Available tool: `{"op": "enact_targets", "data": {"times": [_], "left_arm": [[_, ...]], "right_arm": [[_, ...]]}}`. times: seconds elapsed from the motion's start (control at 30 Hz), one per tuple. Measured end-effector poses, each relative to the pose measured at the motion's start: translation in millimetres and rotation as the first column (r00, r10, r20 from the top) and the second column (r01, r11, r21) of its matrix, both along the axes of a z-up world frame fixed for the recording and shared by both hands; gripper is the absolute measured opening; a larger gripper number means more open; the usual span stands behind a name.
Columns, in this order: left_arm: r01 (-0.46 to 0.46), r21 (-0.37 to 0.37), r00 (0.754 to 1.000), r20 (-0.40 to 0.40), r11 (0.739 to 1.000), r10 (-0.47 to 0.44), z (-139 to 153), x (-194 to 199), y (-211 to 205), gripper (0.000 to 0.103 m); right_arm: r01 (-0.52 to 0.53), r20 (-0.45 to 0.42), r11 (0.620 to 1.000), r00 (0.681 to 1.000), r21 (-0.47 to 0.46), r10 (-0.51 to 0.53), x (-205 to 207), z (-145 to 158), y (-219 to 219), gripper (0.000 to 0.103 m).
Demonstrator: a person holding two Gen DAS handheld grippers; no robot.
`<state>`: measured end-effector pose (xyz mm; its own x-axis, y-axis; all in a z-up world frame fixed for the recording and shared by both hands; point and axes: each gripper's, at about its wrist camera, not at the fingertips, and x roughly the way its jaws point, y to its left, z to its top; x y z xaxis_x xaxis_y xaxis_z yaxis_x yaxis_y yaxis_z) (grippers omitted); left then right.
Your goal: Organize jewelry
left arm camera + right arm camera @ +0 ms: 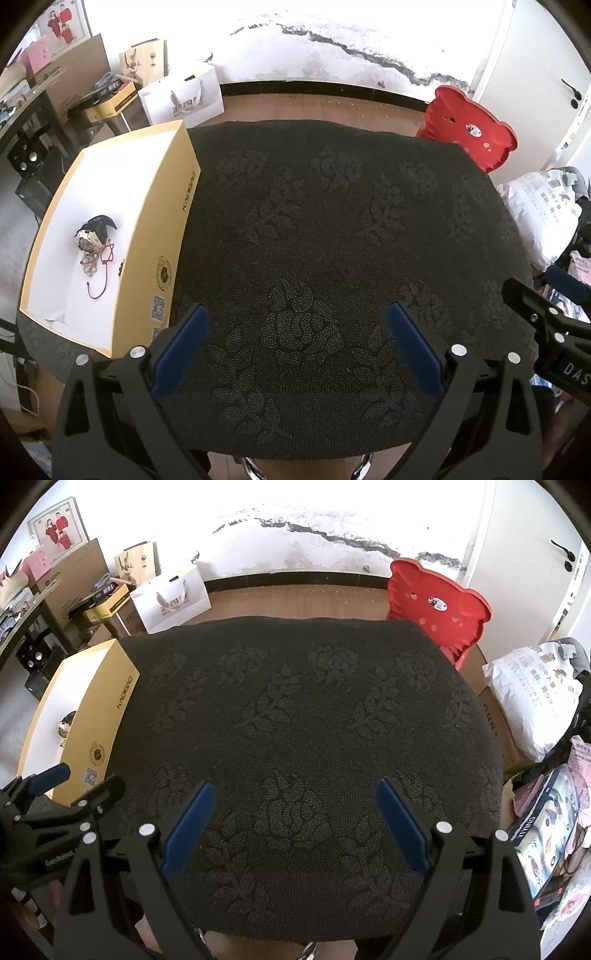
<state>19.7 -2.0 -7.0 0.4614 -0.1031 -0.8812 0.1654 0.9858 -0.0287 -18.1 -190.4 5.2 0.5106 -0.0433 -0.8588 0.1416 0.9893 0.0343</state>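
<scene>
Dark floral cloth point(332, 229) looks bare; jewelry point(94, 240) sits inside yellow box point(173, 236). Left gripper point(295, 347) & right gripper point(295, 823) jaws wide, empty. Prob finished; keep clear of box.

Black plastic left claw point(297, 345) and right claw point(295, 821), blue pads point(190, 825), silver round screws, white "GenRobot" lettering

Blown-out back wall point(332, 44), fisheye-bent dark edges
</scene>
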Motion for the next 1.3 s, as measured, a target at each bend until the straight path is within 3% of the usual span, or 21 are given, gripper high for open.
{"op": "enact_targets", "data": {"times": [0.5, 0.67, 0.8, 1.3], "left_arm": [[-0.005, 0.014, 1.000, 0.013, 1.000, 0.005, 6, -3, 1, 0.097], [0.020, 0.061, 0.999, 0.029, 0.998, -0.021, 6, -4, -3, 0.097], [0.027, 0.029, 0.999, 0.016, 0.999, -0.027, 6, -4, -1, 0.097], [0.012, 0.058, 0.999, 0.051, 0.998, -0.015, 11, -6, 2, 0.097]], "right_arm": [[0.003, 0.008, 1.000, 1.000, -0.008, -0.003, -2, 5, 0, 0.086], [0.003, 0.008, 1.000, 1.000, -0.009, -0.003, -4, 6, -1, 0.086], [0.002, 0.007, 1.000, 1.000, -0.010, -0.001, -4, 7, -1, 0.086], [-0.006, 0.010, 1.000, 1.000, -0.018, 0.007, -5, 9, 1, 0.086]]}}
